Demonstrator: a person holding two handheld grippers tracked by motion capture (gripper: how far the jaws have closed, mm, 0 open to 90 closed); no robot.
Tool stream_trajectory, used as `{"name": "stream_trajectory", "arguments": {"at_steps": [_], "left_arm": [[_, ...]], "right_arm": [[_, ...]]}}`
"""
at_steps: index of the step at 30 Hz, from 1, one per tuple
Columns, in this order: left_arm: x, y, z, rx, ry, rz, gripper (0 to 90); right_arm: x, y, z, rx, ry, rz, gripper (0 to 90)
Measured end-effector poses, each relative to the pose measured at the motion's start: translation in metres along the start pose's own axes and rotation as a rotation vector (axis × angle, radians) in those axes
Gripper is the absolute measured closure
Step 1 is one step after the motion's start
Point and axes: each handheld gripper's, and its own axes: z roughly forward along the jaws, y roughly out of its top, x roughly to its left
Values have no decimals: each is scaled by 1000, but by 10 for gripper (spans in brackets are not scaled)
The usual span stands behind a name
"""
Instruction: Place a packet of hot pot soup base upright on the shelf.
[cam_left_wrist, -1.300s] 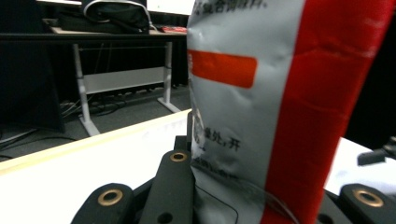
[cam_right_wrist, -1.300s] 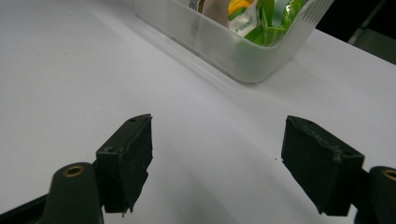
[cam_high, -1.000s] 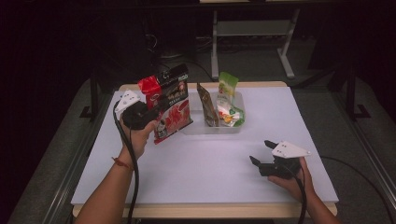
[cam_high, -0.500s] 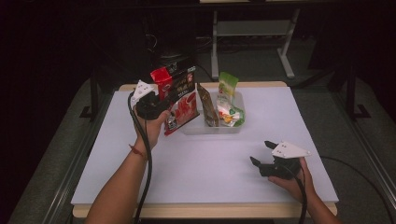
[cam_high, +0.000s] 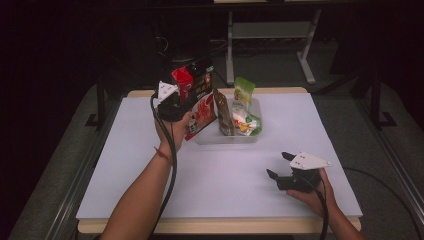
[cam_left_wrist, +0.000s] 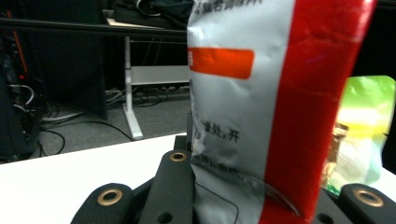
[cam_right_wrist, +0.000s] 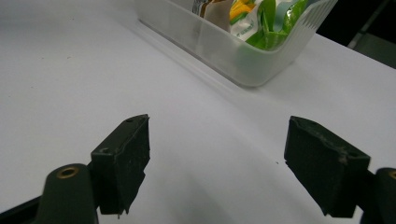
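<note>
The white table (cam_high: 150, 190) lies under both your hands, with the clear tray (cam_high: 252, 136) just right of your left gripper (cam_high: 192, 102). That gripper is clamped on the red packet (cam_high: 202, 107), upright, hanging at the tray's left edge. Your right gripper (cam_high: 280, 165), jaws wide and empty, rests well nearer you.

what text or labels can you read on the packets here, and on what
"处,开": dark print on the silver back of the red packet in the left gripper.
Print along that packet's top edge: cut off, unreadable.
Green packet and brown packet in the tray: print too blurred.
</note>
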Motion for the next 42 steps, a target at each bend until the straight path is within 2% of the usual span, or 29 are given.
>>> {"name": "stream_trajectory", "arguments": {"at_steps": [4, 7, 10, 13, 16, 18, 21, 25, 28, 31, 35, 37, 42], "left_arm": [[-6, 1, 10, 11, 43, 3, 801], [-12, 2, 17, 32, 81, 24, 803], [-14, 2, 24, 29, 95, 25, 803], [-14, -1, 30, 10, 113, 1, 803], [-15, -4, 35, -21, 137, 8, 803], [-15, -7, 38, -45, 142, -10, 803], [-16, -11, 42, -74, 122, -26, 800], [-17, -19, 45, -98, 119, -21, 800], [-13, -28, 46, -107, 110, -44, 800], [-8, -39, 45, -131, 108, -94, 800], [-7, -47, 44, -142, 86, -82, 797], [-6, -51, 45, -138, 81, -91, 796], [-4, -56, 46, -122, 39, -67, 787]], "right_arm": [[1, 0, 1, 0, 11, 2, 218], [2, 0, 1, 5, 20, -5, 218], [3, 1, 2, 3, 22, -7, 218], [3, 1, 1, 3, 26, -12, 218], [4, 1, 2, 3, 28, -17, 218], [4, 2, 3, 3, 29, -18, 218], [6, 2, 5, 8, 35, -24, 218], [9, 3, 4, 5, 38, -35, 219], [9, 3, 3, 0, 48, -42, 245], [9, 3, 3, -1, 44, -41, 237], [8, 3, 3, -5, 41, -34, 232], [8, 3, 4, 0, 40, -34, 227], [9, 4, 5, 0, 45, -32, 227]]}}
